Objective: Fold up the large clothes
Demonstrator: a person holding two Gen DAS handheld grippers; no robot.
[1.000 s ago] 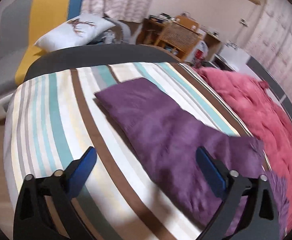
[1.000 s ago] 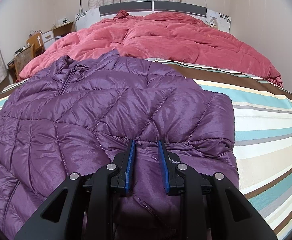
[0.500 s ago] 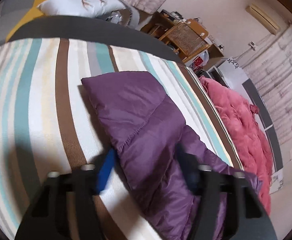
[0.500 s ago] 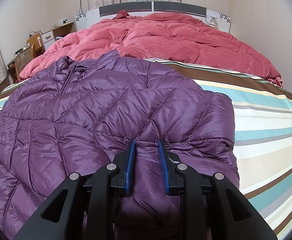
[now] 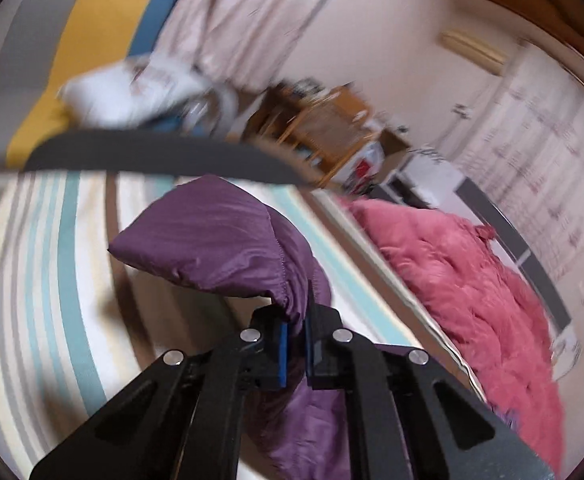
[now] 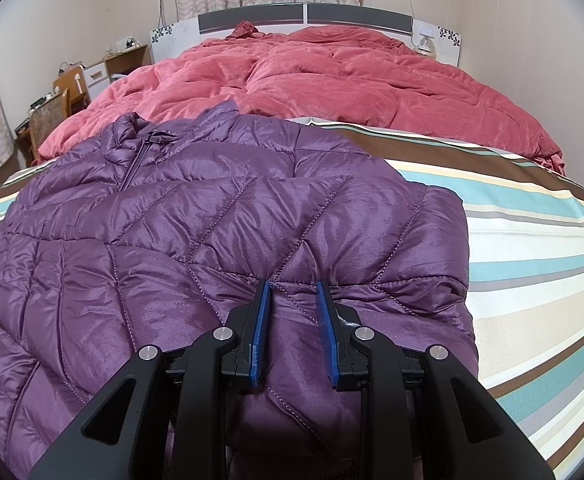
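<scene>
One purple jacket (image 6: 220, 232), spread on a striped sheet (image 6: 532, 248); one sleeve (image 5: 220, 240) lifted clear ahead of the left gripper (image 5: 295, 336), pinched tight at the cuff between blue pads (image 5: 281, 344). Right gripper (image 6: 292, 320) low over the hem, jaws partly closed around a ridge of fabric. One red quilt (image 6: 352, 80) beyond. No readable writing anywhere.

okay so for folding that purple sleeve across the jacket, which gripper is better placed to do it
Left. The left gripper is shut on the purple sleeve, which is raised off the striped sheet. The right gripper sits at the jacket body's edge, gripping a fold there, better suited to anchoring.
</scene>
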